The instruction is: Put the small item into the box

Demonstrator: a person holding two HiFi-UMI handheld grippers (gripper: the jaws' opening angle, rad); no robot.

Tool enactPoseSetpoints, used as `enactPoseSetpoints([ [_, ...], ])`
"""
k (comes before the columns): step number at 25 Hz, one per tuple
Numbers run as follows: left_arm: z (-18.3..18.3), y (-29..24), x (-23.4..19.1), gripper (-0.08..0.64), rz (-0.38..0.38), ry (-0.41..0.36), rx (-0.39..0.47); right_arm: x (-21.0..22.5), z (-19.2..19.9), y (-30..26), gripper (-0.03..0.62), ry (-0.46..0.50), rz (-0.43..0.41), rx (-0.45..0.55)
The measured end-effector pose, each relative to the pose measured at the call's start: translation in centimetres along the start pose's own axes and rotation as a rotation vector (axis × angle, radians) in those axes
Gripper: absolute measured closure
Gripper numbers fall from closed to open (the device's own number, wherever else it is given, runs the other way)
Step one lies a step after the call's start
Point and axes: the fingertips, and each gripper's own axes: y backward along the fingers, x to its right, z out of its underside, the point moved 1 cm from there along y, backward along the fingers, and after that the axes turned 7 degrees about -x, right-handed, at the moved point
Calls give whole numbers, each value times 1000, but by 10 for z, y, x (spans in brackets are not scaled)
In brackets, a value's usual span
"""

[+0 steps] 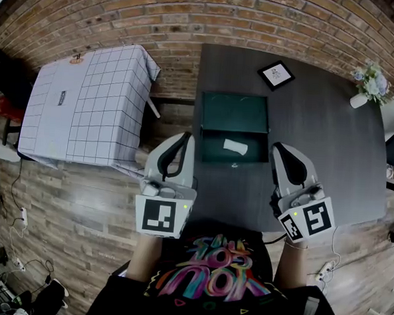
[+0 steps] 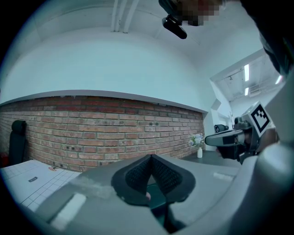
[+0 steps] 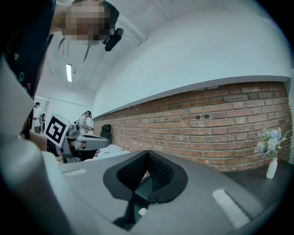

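An open green box (image 1: 234, 110) lies on the dark table (image 1: 317, 147), just ahead of both grippers. A small white item (image 1: 235, 147) rests inside the box's near half. My left gripper (image 1: 186, 138) hovers by the box's near left corner, and my right gripper (image 1: 278, 149) by its near right corner. Both are shut with nothing between the pads. In the left gripper view the pads (image 2: 139, 173) meet at their tips, and a strip of green box (image 2: 156, 200) shows below them. The right gripper view shows closed pads (image 3: 159, 176) over the green box (image 3: 143, 189).
A framed picture (image 1: 276, 74) lies at the table's far side, and a small vase of flowers (image 1: 369, 83) stands at its far right corner. Left of the table is another table under a white gridded cloth (image 1: 87, 103). A brick wall (image 1: 192, 13) runs behind both.
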Motion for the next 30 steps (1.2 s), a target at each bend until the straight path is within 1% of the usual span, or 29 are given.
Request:
enactPoseSetpoints([
  [6,0,-3,-1,557,0,5,-4,1,3,-3,591,4,-13,-21],
  [21,7,-6,-7,558,-2,24,-16,0,8,-13,591,-6,-28,-33],
  [30,9,-9,-7,557,4,32,-19,3,8,-13,591,-19,-19,-27],
])
